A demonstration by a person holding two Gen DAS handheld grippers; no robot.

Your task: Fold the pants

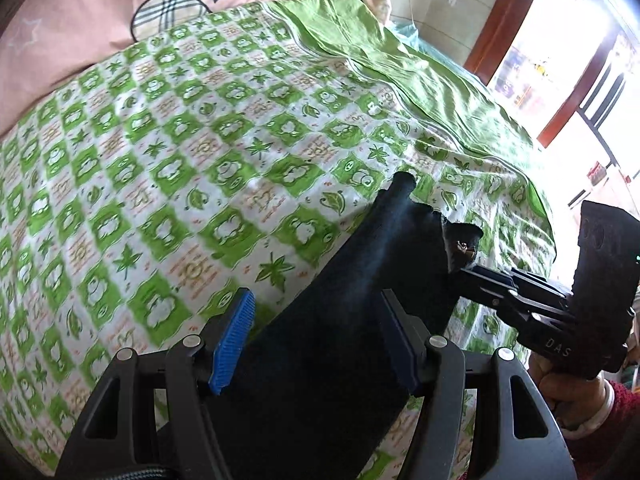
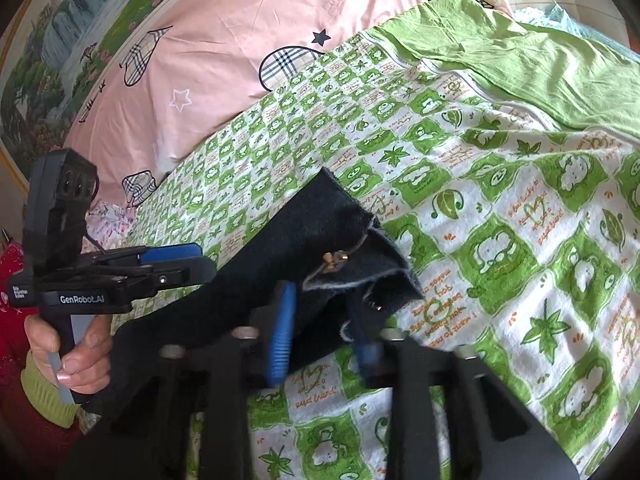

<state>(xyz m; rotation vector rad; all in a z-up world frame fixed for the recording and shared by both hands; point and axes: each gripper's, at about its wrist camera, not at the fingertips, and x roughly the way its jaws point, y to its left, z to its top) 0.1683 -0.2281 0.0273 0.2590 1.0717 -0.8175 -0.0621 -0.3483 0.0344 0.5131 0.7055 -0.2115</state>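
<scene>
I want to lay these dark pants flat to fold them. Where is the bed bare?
Bare: the checked blanket between the pink quilt and the plain green sheet. Crowded: the near edge, where both grippers and the pants are.

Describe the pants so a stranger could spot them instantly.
Start at the green-and-white checked bedspread below the pink pillow. Held above it between both grippers is the pants: the only dark navy cloth, with a small brass fastener at the frayed waistband.

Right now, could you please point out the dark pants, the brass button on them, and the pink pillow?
dark pants (image 1: 340, 312): left wrist view, middle of the cloth.
brass button (image 2: 335, 259): right wrist view, on the waistband.
pink pillow (image 2: 216, 40): right wrist view, its plain pink middle.
</scene>
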